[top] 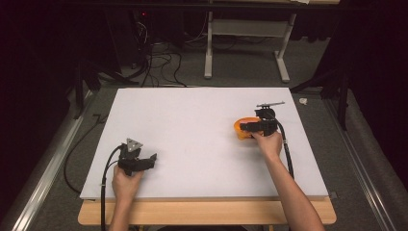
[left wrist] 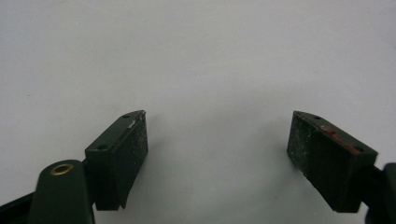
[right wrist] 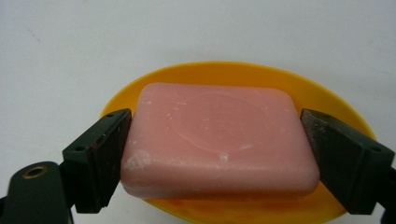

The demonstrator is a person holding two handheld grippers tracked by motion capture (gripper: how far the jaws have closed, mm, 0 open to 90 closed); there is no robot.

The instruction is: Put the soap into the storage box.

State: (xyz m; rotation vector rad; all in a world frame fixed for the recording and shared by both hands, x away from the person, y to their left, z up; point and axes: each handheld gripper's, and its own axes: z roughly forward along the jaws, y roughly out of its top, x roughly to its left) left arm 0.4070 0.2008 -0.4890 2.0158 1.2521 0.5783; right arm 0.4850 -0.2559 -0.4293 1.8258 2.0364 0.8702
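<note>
- My left claw [top: 153, 159] sits low near the board's [top: 192, 120] front-left corner, my hand [top: 126, 183] behind it at the front edge.
- Left gripper view: its jaws stand wide apart, nothing between them, bare white board under them. Pads [left wrist: 133, 154] scuffed and dusty.
- Its cable runs back off the front edge, past the wooden bench [top: 207, 214] lip.
- My right claw [top: 242, 127] is farther out, toward the board's right edge, about mid-depth; my right hand [top: 269, 143] is just behind it.
- Right gripper view: the jaws are spread about the width of the soap [right wrist: 219, 140] and meet it at both short ends, one pad [right wrist: 114, 156] on each side. Pads look pressed against the bar; I take it as gripped.
- Soap is a pink bar, rounded corners, pale flecks on the top face, lying flat and level.
- Dish [right wrist: 261, 77] is yellow-orange, oval, under the soap; its rim shows past the bar on the far side and below the near edge. I cannot tell whether the bar rests on the dish or hangs just above it.
- From the high view the dish [top: 239, 126] shows as an orange patch at my right claw's tip, well apart from my left claw.
- Beyond the board's far edge: grey floor, loose cables, a white table frame [top: 245, 33].
</note>
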